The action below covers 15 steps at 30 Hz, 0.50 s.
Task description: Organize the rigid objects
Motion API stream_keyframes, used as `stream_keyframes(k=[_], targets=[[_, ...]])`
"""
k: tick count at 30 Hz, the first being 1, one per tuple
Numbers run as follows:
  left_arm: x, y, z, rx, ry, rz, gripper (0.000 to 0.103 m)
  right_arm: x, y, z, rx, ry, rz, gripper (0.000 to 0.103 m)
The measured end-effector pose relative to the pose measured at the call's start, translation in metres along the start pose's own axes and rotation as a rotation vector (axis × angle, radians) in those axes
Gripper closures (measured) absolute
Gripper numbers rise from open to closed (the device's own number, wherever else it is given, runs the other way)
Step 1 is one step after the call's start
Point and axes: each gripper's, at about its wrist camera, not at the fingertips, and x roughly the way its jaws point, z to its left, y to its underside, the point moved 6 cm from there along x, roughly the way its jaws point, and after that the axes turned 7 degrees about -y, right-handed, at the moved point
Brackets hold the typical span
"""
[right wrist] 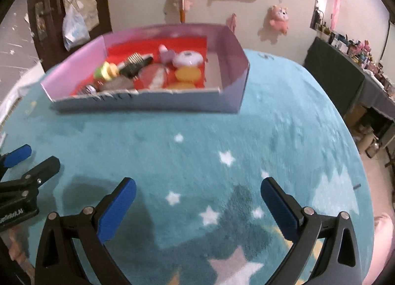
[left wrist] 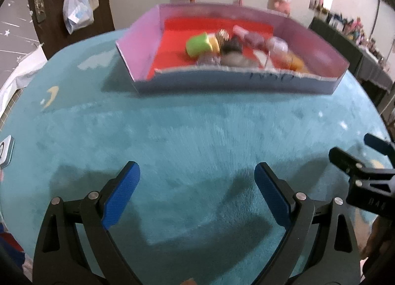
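A shallow purple box [left wrist: 140, 45] [right wrist: 234, 72] with a red floor stands at the far side of a teal star-patterned blanket [left wrist: 197, 136] [right wrist: 197, 141]. Inside it lie several small items: a green and yellow block [left wrist: 200, 44] [right wrist: 106, 71], a black comb [right wrist: 135, 65], a white round case [right wrist: 187, 58], orange discs [right wrist: 187, 75] and a pink bottle [right wrist: 164, 54]. My left gripper [left wrist: 197, 173] hovers open and empty over the blanket, well short of the box. My right gripper [right wrist: 198, 188] is open and empty too, beside the left one [right wrist: 22, 161].
A dark door [right wrist: 49, 13] with a hanging plastic bag [left wrist: 76, 10] rises behind the box at left. Plush toys [right wrist: 279, 18] hang on the wall. A dark shelf [right wrist: 345, 67] with small items runs along the right. A small white-edged card [left wrist: 6, 151] lies at the blanket's left edge.
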Motion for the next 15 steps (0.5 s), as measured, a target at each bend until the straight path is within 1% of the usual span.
stream_keyframes(k=[2,4,5,6,9,15], targets=[[0.0014,0.0008,-0.0012,0.001,-0.017,-0.013,0.005,0.0053,0.0013,-0.0032,0.006,0.026,0.02,0.0],[0.0023,0.0012,-0.0011,-0.002,-0.021,-0.01,0.004,0.0066,0.0018,-0.0045,0.012,0.02,0.029,0.0],[0.0033,0.001,-0.0002,-0.01,-0.022,-0.008,0.001,0.007,0.0019,-0.0054,0.015,0.023,0.031,0.0],[0.0046,0.0013,0.001,-0.018,-0.025,-0.005,0.0,0.0073,0.0022,-0.006,0.02,0.019,0.033,0.0],[0.0049,0.0011,0.002,-0.027,-0.015,-0.008,0.0,0.0092,0.0024,-0.0071,0.033,0.004,0.036,0.0],[0.007,-0.0017,0.0015,-0.029,-0.019,-0.009,0.0,0.0084,0.0038,-0.0048,0.03,0.007,0.033,0.0]])
